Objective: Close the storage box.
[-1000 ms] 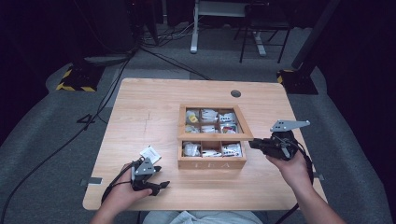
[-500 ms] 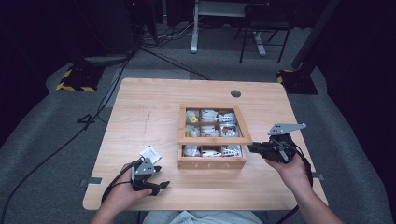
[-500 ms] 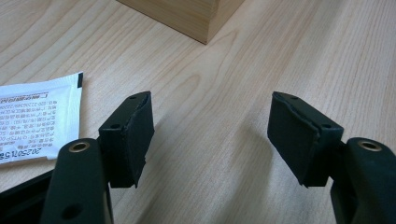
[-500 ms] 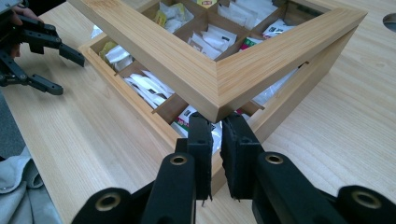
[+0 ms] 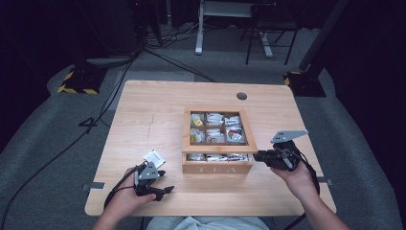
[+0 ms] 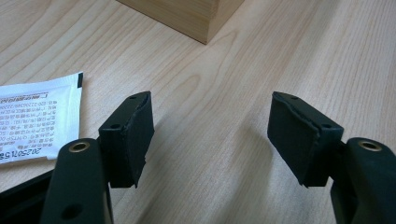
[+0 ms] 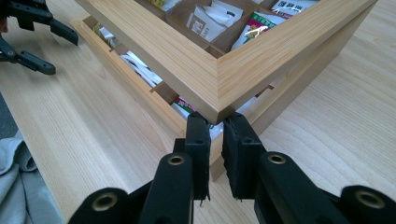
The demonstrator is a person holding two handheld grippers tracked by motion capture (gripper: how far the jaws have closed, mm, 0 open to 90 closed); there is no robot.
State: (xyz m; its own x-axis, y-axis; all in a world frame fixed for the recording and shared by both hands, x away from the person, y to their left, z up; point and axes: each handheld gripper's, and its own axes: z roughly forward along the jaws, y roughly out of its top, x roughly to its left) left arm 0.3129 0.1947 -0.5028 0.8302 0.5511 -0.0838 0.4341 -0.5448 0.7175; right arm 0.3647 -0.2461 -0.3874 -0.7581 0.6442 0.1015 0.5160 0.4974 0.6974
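A wooden tea box [image 5: 218,167] stands mid-table. Its framed lid [image 5: 220,147] is tilted up at the front, and sachets show in the gap beneath it. My right gripper [image 5: 257,155] meets the lid's front right corner. In the right gripper view that corner [image 7: 219,70] is wedged between the tips of my right gripper [image 7: 218,135]. Its jaws stand a narrow gap apart and have just been opening slightly. My left gripper [image 5: 165,182] rests open near the front left with nothing between its pads [image 6: 130,135]. A white sachet [image 5: 154,157] lies on the table just beyond it.
Rows of tea sachets [image 5: 215,127] fill the box's compartments. A round cable hole [image 5: 242,96] sits near the table's far edge. The table's front edge runs close behind both hands. Chair and desk legs stand on the dark floor beyond.
My right gripper has drifted a little toward the near edge, and the lid's front has come slightly lower with it. The left gripper and the white sachet have not moved.
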